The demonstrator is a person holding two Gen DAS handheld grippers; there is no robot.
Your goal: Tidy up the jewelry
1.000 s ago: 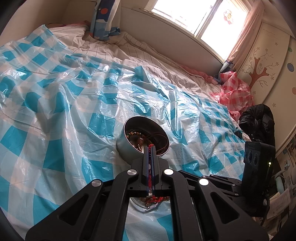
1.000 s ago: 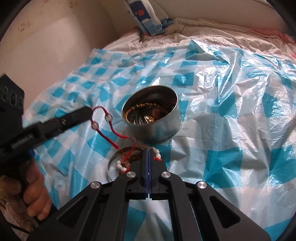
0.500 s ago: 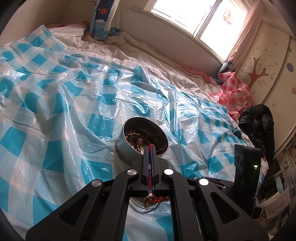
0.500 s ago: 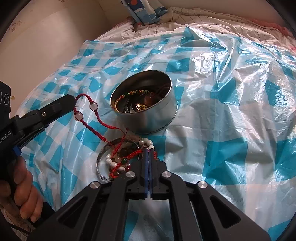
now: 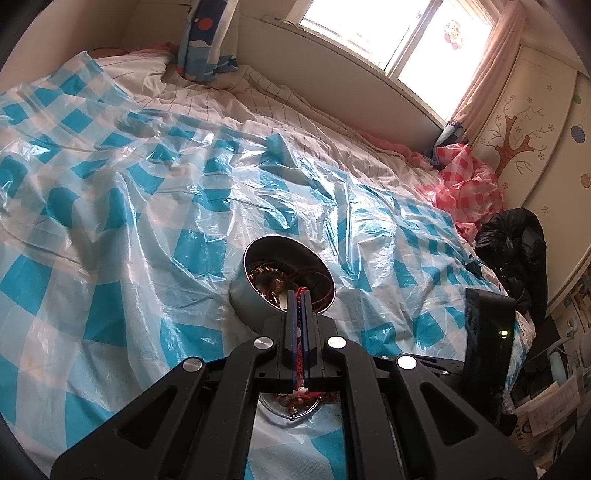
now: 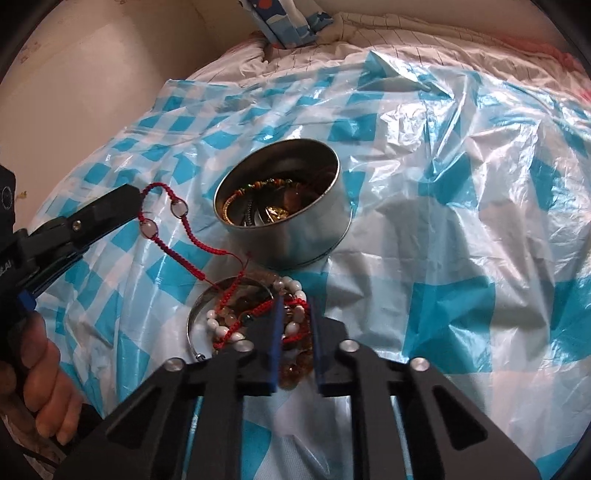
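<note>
My right gripper [image 6: 294, 301] had its black jaws slightly apart, just closing around white and amber beads in a heap of beaded bracelets [image 6: 255, 317] on the blue-and-white checked plastic sheet [image 6: 443, 184]. Just beyond sat a round silver metal tin [image 6: 295, 240] holding jewellery. At left, my left gripper [image 6: 135, 199] pinched a red braided cord bracelet [image 6: 177, 236] trailing down to the heap.

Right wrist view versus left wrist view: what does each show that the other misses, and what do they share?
Only the right wrist view shows the person's hand, the two clear beads on the red cord bracelet and its run from the shut left gripper down to the bead pile.

Only the left wrist view shows the bright window, the tree-painted wardrobe, the red checked cloth and the black bag.

Both show the round metal tin, the blue-and-white checked plastic sheet and the silver bangle.
</note>
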